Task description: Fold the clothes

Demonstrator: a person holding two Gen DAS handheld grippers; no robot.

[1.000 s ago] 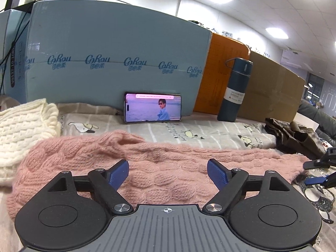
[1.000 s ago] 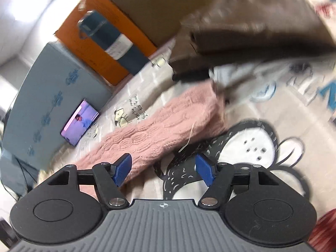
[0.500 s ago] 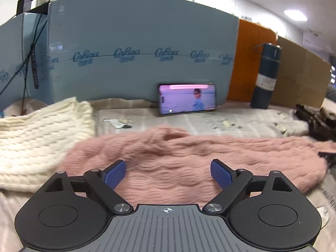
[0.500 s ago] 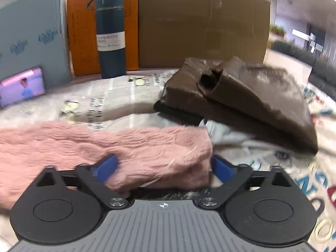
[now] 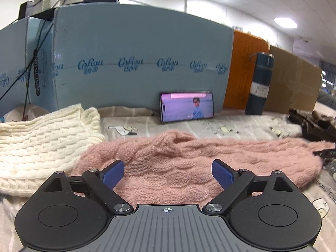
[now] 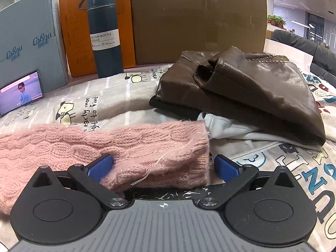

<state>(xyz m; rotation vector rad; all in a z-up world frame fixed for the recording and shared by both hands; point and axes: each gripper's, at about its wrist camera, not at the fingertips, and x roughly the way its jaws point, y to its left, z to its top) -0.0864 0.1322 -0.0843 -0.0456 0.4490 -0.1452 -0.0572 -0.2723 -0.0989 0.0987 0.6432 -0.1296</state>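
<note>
Looking along the left gripper (image 5: 167, 173), its blue pads (image 5: 113, 174) stood wide and were opening further, clamped on nothing; the pink knit (image 5: 189, 161) lay just beyond and beneath them. That knit stretched as a long band across the printed sheet (image 5: 220, 126), bunched into a soft ridge near its middle. It was fuzzy, cable-patterned and limp. A cream knit (image 5: 42, 142), chunkier and ribbed, sat to the left, touching or nearly touching the pink edge. Behind stood a blue board (image 5: 136, 67), a phone (image 5: 187, 107) leaning on it, and a bottle (image 5: 260, 84).

From the right gripper (image 6: 163, 166), the jaws were fully apart and bracketed the knit's squared end (image 6: 168, 157), one pad (image 6: 100, 166) against the fabric, the other beside the ribbed hem, with no pinch yet. A loose pale thread trailed over that end. A brown jacket (image 6: 241, 90), glossy and stiff-creased, lay folded close behind on pale cloth.

The step appeared to be taking hold of the knit for a fold. Doing it well likely meant biting both layers at the hem, gripping at matching edges with each hand, and lifting evenly so the stretchy yarn did not sag or snag.
</note>
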